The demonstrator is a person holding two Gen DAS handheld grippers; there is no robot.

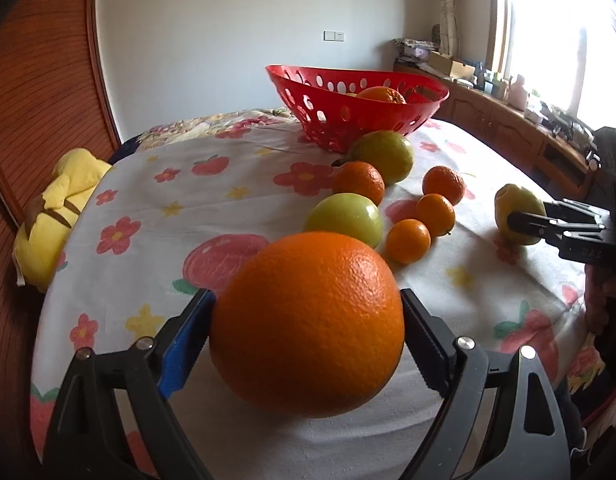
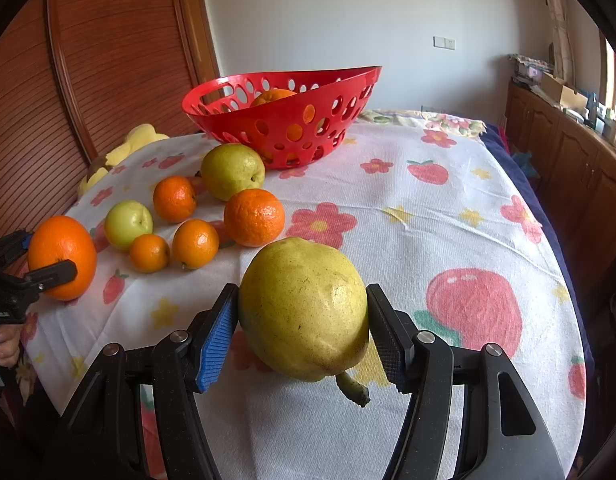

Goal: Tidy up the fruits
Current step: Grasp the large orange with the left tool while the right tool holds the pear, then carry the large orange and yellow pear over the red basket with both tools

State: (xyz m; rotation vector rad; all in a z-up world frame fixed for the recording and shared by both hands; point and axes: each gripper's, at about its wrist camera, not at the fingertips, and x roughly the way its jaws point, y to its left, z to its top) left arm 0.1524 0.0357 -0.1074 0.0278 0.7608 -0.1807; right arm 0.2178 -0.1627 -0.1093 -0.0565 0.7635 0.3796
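Left gripper (image 1: 308, 334) pinches a large orange (image 1: 307, 324), right gripper (image 2: 302, 328) a yellow pear (image 2: 304, 310) (stem down), both likely bound for the red basket (image 2: 328, 96) at the bed's far edge.

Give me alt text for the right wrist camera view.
The right gripper clamps a yellow pear above a flowered cloth. Behind sit loose fruit and a red basket; at left, the left gripper holds an orange.

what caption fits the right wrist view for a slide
Right gripper clamps a yellow pear before the red basket.
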